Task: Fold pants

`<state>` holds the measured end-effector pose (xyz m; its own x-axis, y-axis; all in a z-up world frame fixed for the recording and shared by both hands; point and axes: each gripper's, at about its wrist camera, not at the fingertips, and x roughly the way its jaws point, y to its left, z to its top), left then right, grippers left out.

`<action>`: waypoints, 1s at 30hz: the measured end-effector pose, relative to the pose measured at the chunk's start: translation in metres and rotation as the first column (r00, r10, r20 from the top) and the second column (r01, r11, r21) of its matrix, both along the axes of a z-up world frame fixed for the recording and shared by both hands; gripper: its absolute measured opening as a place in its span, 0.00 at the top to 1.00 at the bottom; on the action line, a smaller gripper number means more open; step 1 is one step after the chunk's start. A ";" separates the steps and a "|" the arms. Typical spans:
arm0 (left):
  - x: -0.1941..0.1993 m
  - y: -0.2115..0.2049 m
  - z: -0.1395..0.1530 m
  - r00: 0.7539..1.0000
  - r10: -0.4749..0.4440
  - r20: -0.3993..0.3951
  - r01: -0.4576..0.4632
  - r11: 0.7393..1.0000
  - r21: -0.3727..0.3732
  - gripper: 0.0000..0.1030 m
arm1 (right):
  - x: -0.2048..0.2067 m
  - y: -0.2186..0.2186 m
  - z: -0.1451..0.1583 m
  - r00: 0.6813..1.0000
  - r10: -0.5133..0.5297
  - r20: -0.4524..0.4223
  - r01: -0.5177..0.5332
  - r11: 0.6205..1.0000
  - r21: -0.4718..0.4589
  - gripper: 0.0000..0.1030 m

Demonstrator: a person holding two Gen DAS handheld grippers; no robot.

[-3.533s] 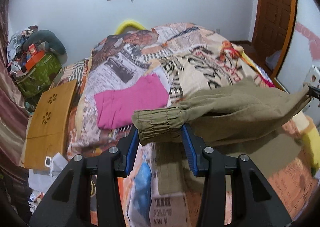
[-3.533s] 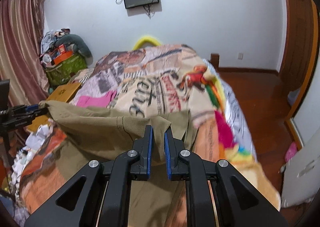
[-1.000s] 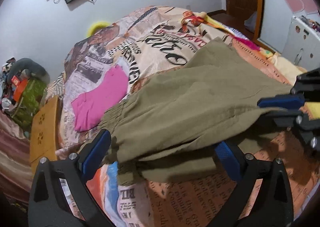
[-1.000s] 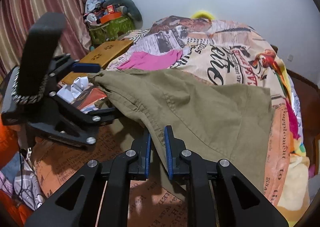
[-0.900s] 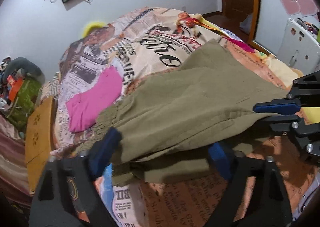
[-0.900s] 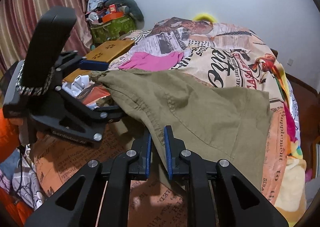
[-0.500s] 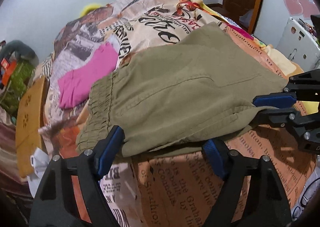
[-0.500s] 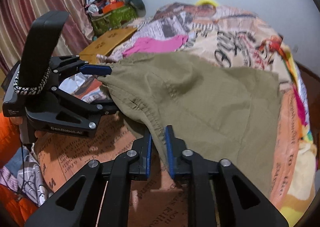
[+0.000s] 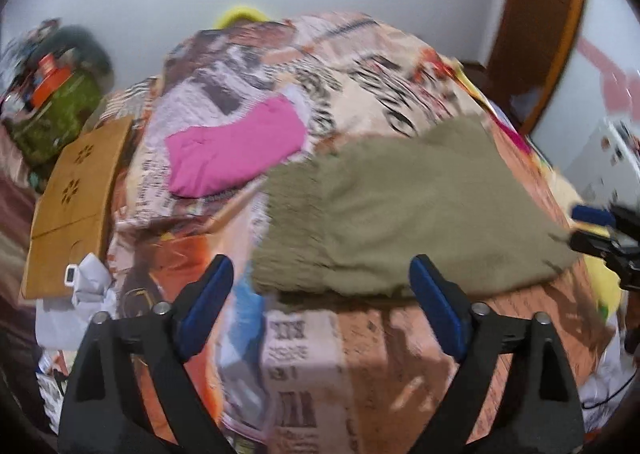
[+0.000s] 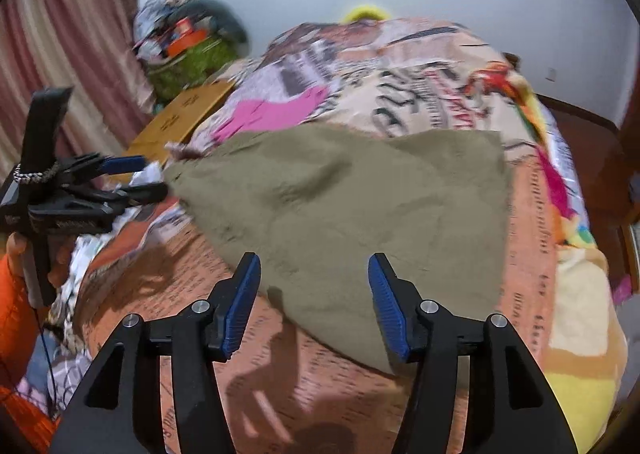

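The olive-green pants [image 9: 404,209] lie folded flat on the patterned bedspread [image 9: 360,354], also seen in the right wrist view [image 10: 352,209]. My left gripper [image 9: 320,294] is open and empty, just in front of the pants' near-left edge. My right gripper [image 10: 314,302] is open and empty over the pants' near corner. Each gripper shows in the other's view: the left [image 10: 132,173] at the pants' left end, the right [image 9: 588,230] at their right end. Both views are motion-blurred.
A folded pink garment [image 9: 236,149] lies on the bed behind the pants. A wooden board [image 9: 76,189] leans at the bed's left side. A green bag with clutter [image 10: 192,57] stands by the curtain [image 10: 60,65]. A wooden door [image 9: 536,17] is at the right.
My right gripper has opened and let go of the pants. Both grippers have pulled back from the pants, which now lie flat on the bed.
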<state>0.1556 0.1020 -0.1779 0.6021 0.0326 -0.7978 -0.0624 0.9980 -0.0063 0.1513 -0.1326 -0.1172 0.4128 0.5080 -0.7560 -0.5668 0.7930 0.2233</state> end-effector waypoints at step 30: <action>0.038 0.039 -0.099 0.963 0.091 -0.254 -0.149 0.965 -0.218 0.00 | 0.001 -0.087 -0.065 0.956 -0.237 -0.174 0.234 0.972 -0.039 0.49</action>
